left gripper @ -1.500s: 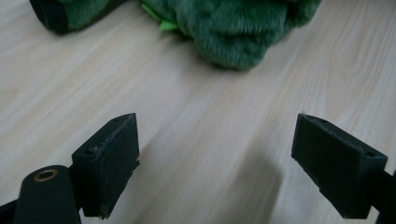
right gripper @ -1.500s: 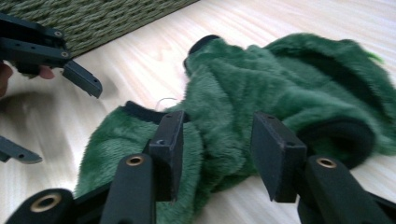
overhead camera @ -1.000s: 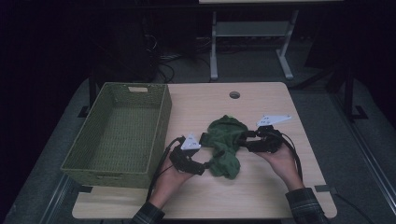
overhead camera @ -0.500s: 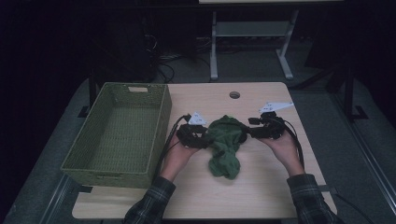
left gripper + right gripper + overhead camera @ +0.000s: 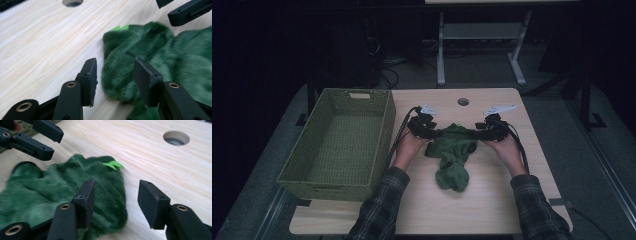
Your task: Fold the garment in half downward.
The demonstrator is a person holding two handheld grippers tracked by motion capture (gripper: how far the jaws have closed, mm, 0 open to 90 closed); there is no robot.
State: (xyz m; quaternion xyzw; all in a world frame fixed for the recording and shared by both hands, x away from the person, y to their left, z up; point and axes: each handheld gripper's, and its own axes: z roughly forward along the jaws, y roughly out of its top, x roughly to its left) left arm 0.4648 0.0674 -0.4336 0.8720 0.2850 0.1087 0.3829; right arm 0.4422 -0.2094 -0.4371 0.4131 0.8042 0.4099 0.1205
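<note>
Lying crumpled at centre frame on the pale wooden counter point(image 5: 492, 200): a dark green plush fabric piece point(image 5: 452, 157). Looking soft, light, floppy, likely sagging when lifted. Flanking its upper corners, left gripper point(image 5: 115, 75) and right gripper point(image 5: 116, 200), jaws gaping wide, gripping nothing. Best pinching those thick furry edges near the corners.

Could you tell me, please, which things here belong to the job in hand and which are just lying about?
In the job, as far as I can judge:
- fuzzy dark green cloth
- left tongs, open beside it
- right tongs, open beside it
- perhaps the green woven basket, sitting alongside

Lying about:
- white metal stand on the floor behind the wooden table
</note>
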